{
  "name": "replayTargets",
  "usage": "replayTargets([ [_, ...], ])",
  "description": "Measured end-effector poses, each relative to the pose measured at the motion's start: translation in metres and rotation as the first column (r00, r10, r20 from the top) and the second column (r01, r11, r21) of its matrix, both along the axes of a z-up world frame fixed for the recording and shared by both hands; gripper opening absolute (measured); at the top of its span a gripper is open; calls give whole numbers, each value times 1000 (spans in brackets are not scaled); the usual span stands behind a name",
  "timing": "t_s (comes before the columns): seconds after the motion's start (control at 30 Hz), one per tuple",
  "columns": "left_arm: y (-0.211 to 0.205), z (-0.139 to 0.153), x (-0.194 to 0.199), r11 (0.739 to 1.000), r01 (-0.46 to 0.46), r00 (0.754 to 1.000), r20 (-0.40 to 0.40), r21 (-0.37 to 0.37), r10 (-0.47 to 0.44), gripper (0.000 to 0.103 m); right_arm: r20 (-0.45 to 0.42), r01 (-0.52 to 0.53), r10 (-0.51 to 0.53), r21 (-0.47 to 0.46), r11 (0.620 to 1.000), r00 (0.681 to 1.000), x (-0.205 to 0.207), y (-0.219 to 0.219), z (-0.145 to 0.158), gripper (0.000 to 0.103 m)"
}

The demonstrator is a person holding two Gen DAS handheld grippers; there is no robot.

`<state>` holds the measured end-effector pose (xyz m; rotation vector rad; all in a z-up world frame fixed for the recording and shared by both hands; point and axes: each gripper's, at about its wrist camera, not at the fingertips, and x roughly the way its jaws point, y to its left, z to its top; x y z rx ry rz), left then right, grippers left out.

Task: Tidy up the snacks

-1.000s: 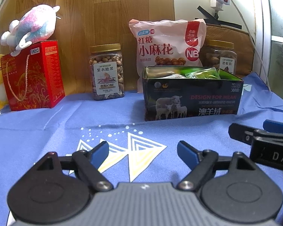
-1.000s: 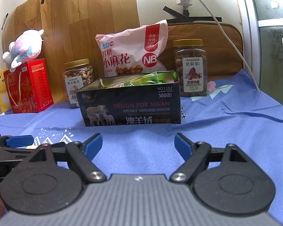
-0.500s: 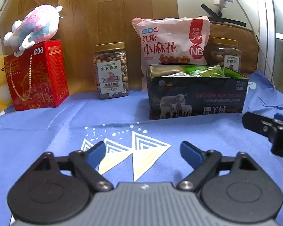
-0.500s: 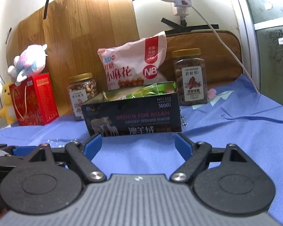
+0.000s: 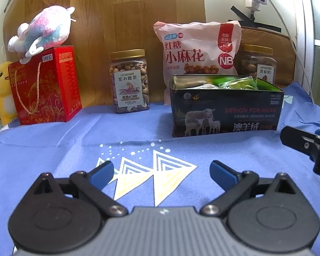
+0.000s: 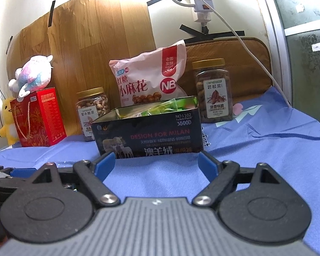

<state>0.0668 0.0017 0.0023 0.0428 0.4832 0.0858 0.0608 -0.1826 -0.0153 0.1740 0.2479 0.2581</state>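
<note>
step: I am lining up on tin point(image 6: 147, 136) at 12 o'clock | left gripper point(image 5: 161, 171), right gripper point(image 6: 156, 163): jaws gaping wide, carrying nothing | next, likely: picking a jar point(image 6: 213, 89) to tidy

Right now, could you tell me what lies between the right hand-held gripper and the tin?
Only bare blue cloth lies between the right hand-held gripper and the tin, shown in the right wrist view.

A blue cloth point(image 5: 53, 145) printed with yellow-and-white triangles point(image 5: 153, 177) covers the desk. At the back left stands a red gift box point(image 5: 47, 87) with a pastel plush toy point(image 5: 42, 29) lying on top and a yellow plush duck point(image 5: 2, 91) beside it. A wood-grain panel point(image 5: 117, 15) lines the wall, and a white power strip point(image 6: 200, 4) hangs higher up.
</note>
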Motion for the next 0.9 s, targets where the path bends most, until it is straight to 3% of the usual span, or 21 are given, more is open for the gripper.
replayTargets([
  [0.9, -5, 0, -2, 1000, 13, 1000, 9, 26, -13, 102, 20, 12, -13, 17, 1000, 1000, -3, -2, 1, 87],
])
